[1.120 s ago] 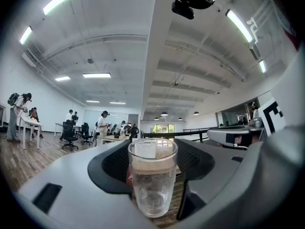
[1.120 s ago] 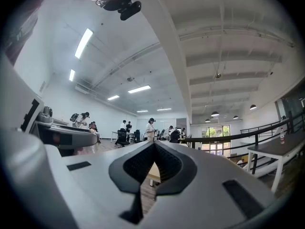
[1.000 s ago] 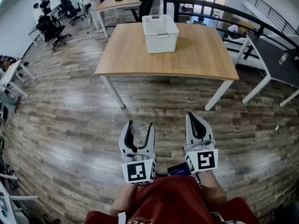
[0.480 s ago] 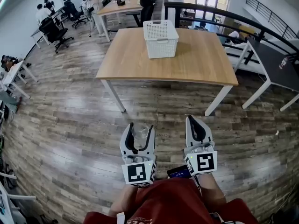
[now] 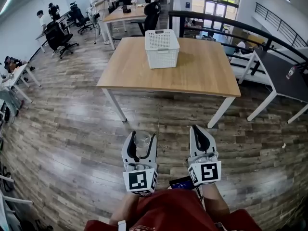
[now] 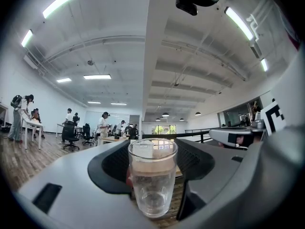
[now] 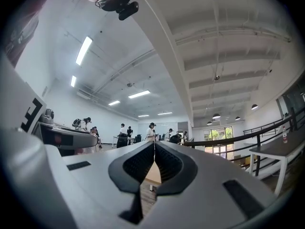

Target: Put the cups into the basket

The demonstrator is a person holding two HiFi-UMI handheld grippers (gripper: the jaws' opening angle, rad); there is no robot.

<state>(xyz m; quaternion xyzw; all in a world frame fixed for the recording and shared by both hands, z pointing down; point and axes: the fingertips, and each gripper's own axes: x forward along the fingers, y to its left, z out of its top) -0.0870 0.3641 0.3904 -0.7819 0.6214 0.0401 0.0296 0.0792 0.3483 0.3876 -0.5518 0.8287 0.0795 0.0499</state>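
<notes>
Carrying the clear glass cup (image 6: pixel 152 175)
Little has changed: left gripper (image 5: pixel 141 137) still pinches it upright, right gripper (image 7: pixel 154 149) jaws press together empty; the white perforated plastic basket (image 5: pixel 162 57) on the light wooden table (image 5: pixel 202 76) remains well ahead.

The basket (image 5: pixel 162 47) on the far table is white, its walls a fine open lattice. That table (image 5: pixel 202 78) has a pale honey wood top and white legs. The floor (image 5: pixel 67 129) is grey-brown planking with streaky grain.

The left gripper (image 5: pixel 142 137) and right gripper (image 7: pixel 154 151) are light grey. Their pads (image 6: pixel 116 163) are black with a fine grid texture. The cube (image 5: pixel 140 181) on each shows black squares on white.

The cup (image 6: pixel 152 180) is clear, colourless glass. The person's garment (image 5: pixel 168 213), nearest of all, is dark red. To the right, a second table (image 5: pixel 288 76) has a black top and white legs. The office chairs (image 5: pixel 57 35) at far left are black.
</notes>
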